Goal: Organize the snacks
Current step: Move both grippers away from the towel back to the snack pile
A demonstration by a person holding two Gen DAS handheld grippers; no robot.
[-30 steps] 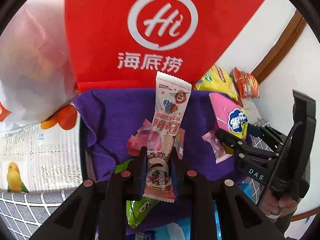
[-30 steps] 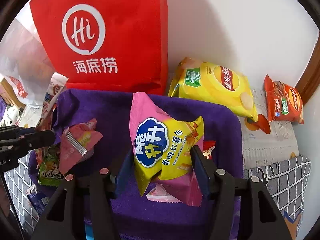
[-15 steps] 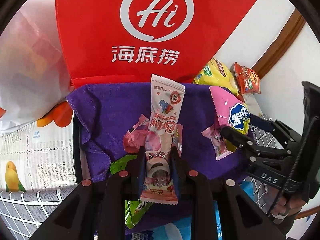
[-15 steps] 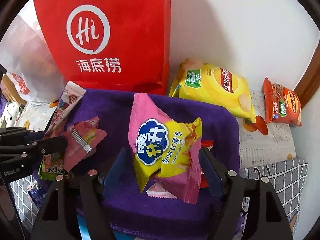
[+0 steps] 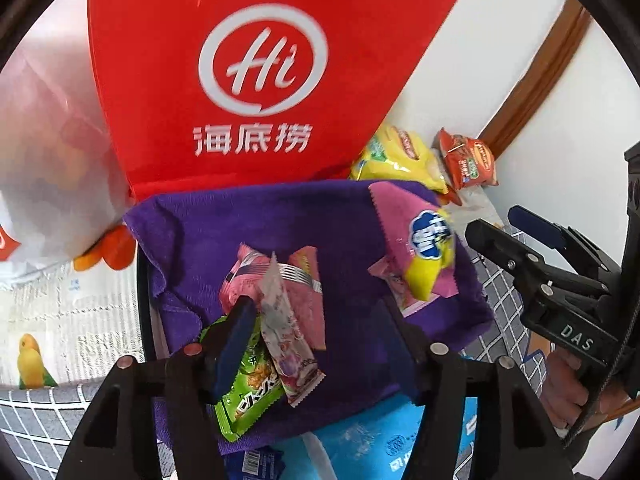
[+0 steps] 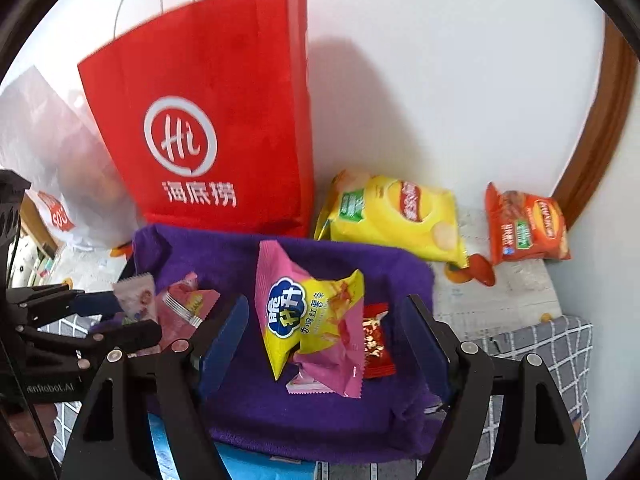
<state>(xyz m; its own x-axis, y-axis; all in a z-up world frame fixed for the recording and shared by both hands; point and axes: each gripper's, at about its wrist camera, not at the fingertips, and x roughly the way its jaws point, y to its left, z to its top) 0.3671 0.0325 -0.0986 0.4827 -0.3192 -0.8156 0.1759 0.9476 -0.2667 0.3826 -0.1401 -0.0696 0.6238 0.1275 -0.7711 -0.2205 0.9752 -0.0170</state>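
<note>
A purple cloth (image 5: 340, 224) lines a dark-rimmed tray that holds the snacks. My left gripper (image 5: 316, 320) hovers above it, its jaws opening. A long pink-white stick snack (image 5: 282, 332) tilts loose against the left finger, over a green packet (image 5: 248, 388) and a pink packet (image 5: 298, 276). My right gripper (image 6: 324, 340) is also opening. The pink-and-yellow chip bag (image 6: 312, 312) lies on the purple cloth (image 6: 224, 256) between its fingers, and neither pad touches it. A small red candy (image 6: 374, 340) lies beside that bag.
A red paper bag (image 6: 208, 120) stands behind the tray against the white wall. A yellow chip bag (image 6: 392, 216) and an orange-red packet (image 6: 524, 228) lie at the back right. A white plastic bag (image 5: 44, 152) is on the left, and a blue packet (image 5: 380, 440) lies near the front.
The left jaws opened and let go of the stick snack, which tipped to the left. The right jaws widened away from the pink-and-yellow bag. Both grippers rose a little.
</note>
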